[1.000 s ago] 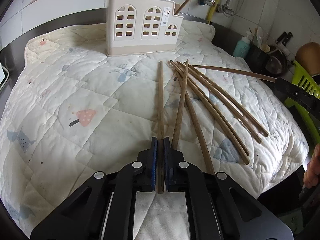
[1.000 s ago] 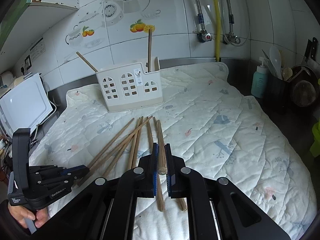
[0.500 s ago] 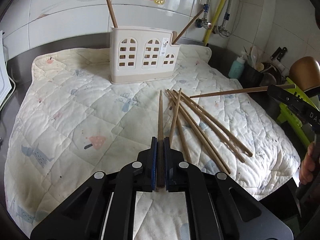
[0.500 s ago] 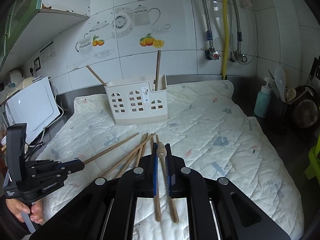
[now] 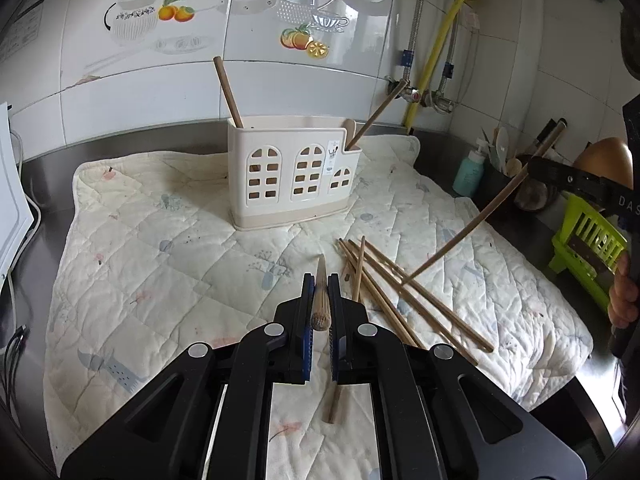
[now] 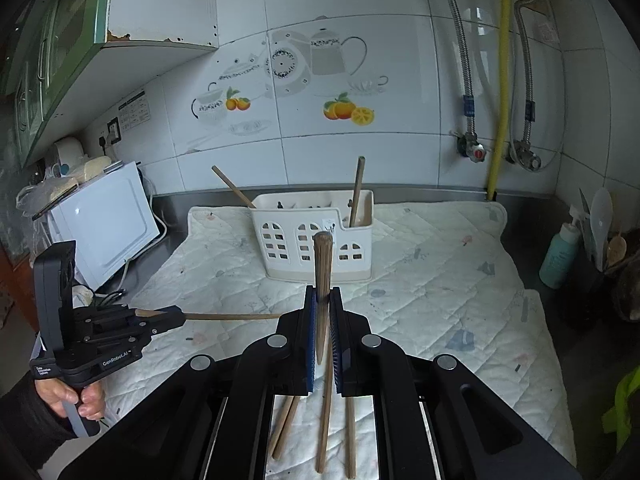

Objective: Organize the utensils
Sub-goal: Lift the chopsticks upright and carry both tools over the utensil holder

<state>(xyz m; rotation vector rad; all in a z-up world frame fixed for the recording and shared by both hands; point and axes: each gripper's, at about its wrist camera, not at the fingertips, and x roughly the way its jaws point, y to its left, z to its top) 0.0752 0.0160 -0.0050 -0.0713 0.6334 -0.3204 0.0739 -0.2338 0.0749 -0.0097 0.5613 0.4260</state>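
My left gripper [image 5: 320,280] is shut on a wooden chopstick [image 5: 320,300], lifted above the quilted mat [image 5: 160,280]. It also shows in the right wrist view [image 6: 176,316], with its chopstick [image 6: 232,316] pointing right. My right gripper [image 6: 323,292] is shut on another chopstick [image 6: 322,264] that stands nearly upright. It shows in the left wrist view [image 5: 532,168], its chopstick [image 5: 472,224] slanting down toward the mat. Several loose chopsticks [image 5: 400,300] lie on the mat. The white utensil holder [image 5: 294,176] stands at the back with a chopstick in each end.
A white appliance [image 6: 108,216] stands left of the mat. A teal bottle [image 6: 558,256] and a utensil pot sit at the right. A green rack [image 5: 588,240] is at the far right. Pipes and a tap run down the tiled wall [image 6: 472,148].
Both grippers have risen from the mat with their chopsticks. The right chopstick has swung from level to steeply tilted. The holder now sits farther below both cameras.
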